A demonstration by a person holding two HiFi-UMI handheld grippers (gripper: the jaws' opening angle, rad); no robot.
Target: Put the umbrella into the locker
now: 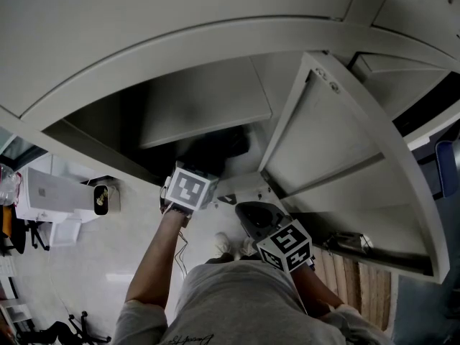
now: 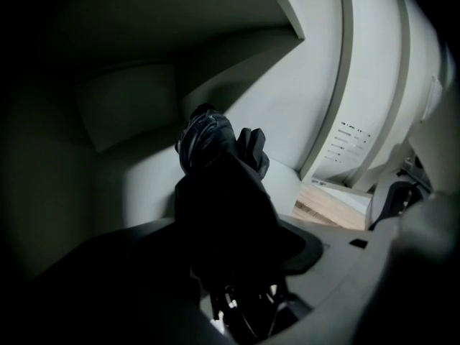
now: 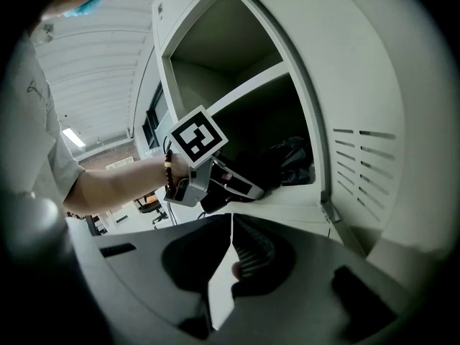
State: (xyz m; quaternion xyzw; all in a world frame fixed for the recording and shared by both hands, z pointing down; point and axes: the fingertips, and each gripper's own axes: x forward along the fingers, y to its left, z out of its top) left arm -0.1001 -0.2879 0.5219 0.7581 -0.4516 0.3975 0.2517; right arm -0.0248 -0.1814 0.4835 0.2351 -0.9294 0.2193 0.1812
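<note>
1 umbrella in locker, between left tongs, right tongs closed

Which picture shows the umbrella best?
The left gripper view: the umbrella fills its middle, close up. The right gripper view shows it smaller, in the locker; the head view shows only a dark patch.

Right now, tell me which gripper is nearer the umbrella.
Left. The left gripper reaches into the locker, with the umbrella between its fingers. The right gripper hangs back outside the locker, near the open door, fingers shut on nothing.
</note>
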